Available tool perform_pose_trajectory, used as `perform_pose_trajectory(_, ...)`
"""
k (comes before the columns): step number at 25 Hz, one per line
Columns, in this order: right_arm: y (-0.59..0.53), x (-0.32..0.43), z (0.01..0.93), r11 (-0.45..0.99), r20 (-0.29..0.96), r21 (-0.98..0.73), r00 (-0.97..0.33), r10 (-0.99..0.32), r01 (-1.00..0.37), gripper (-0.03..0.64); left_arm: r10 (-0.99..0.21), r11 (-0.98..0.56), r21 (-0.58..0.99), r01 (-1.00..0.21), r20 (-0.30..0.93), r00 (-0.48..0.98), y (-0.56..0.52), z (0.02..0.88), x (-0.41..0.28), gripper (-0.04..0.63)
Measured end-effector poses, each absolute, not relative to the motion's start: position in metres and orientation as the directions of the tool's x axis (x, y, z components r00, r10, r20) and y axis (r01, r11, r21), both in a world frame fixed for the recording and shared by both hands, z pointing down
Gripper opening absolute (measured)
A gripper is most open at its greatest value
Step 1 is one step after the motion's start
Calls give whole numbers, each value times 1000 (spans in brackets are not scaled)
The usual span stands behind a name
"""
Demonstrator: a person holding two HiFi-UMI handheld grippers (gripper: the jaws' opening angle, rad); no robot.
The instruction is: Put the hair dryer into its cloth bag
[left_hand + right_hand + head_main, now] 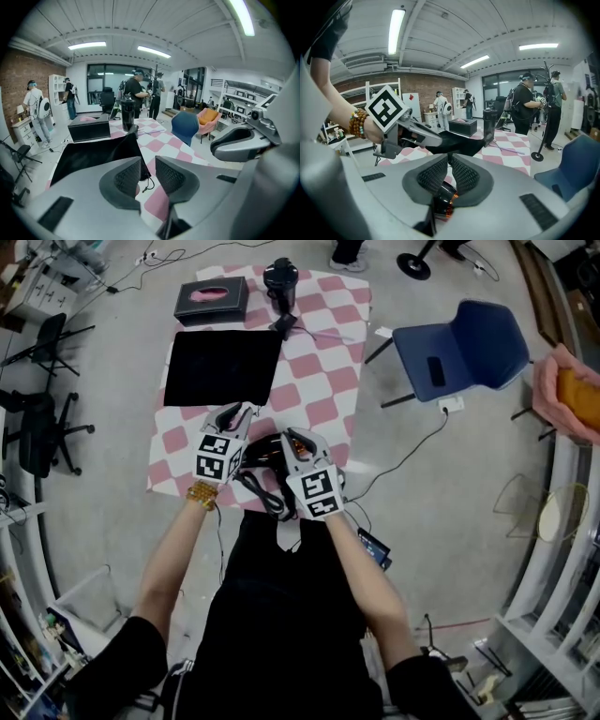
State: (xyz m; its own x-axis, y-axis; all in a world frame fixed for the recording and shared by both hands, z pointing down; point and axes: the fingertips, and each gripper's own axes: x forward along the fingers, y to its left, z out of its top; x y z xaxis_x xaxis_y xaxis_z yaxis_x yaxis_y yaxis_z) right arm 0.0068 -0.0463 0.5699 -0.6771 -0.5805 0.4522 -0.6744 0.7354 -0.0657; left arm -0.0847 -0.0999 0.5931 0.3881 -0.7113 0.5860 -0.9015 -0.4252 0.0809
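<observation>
We see the black hair dryer [265, 459] [442, 204], glinting orange, its cord looped, between both grippers. The left gripper [236, 414] [147, 169] tilts down, jaws apart and empty. The right gripper [290, 436] [449, 165] has its jaws pressed together.

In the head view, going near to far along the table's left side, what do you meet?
Left tongs → black cloth bag → dark tissue box.

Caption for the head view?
Left gripper and right gripper flank the hair dryer at the table's near edge; bag lies flat beyond.
</observation>
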Motion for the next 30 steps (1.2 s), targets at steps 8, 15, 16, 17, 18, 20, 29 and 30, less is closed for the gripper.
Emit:
perform_pose_trajectory(8, -53, 9, 586, 723, 471, -61, -658, -587, -688, 18, -591, -453, 77, -888, 720, 363, -156, 651, -76, 148)
perform_pose_trajectory(15, -53, 14, 585, 719, 481, -50, -647, -591, -693, 18, -481, -467, 61, -882, 819, 311, -175, 696, -67, 223)
perform_pose_trajectory(16, -54, 15, 585, 718, 481, -50, -646, -592, -694, 18, -460, -469, 57, -881, 836, 299, -177, 703, -66, 241)
perform_pose_trajectory(17, -54, 15, 586, 717, 482, -51, -646, -592, -695, 18, -433, -473, 51, -880, 856, 282, -177, 711, -66, 252)
perform_pose_trajectory(18, -54, 15, 587, 717, 484, -53, -646, -591, -696, 18, -410, -478, 36, -878, 875, 259, -177, 717, -67, 252)
perform_pose_trajectory(20, -52, 15, 589, 719, 491, -57, -647, -583, -692, 18, -385, -477, 5, -879, 898, 214, -175, 723, -73, 250)
perform_pose_trajectory(29, -30, 34, 614, 714, 548, -119, -645, -532, -690, 44, -455, -413, 173, -894, 811, 367, -170, 701, -78, 49)
perform_pose_trajectory(30, -30, 37, 615, 709, 549, -125, -644, -533, -694, 46, -455, -430, 177, -885, 805, 382, -166, 698, -77, 49)
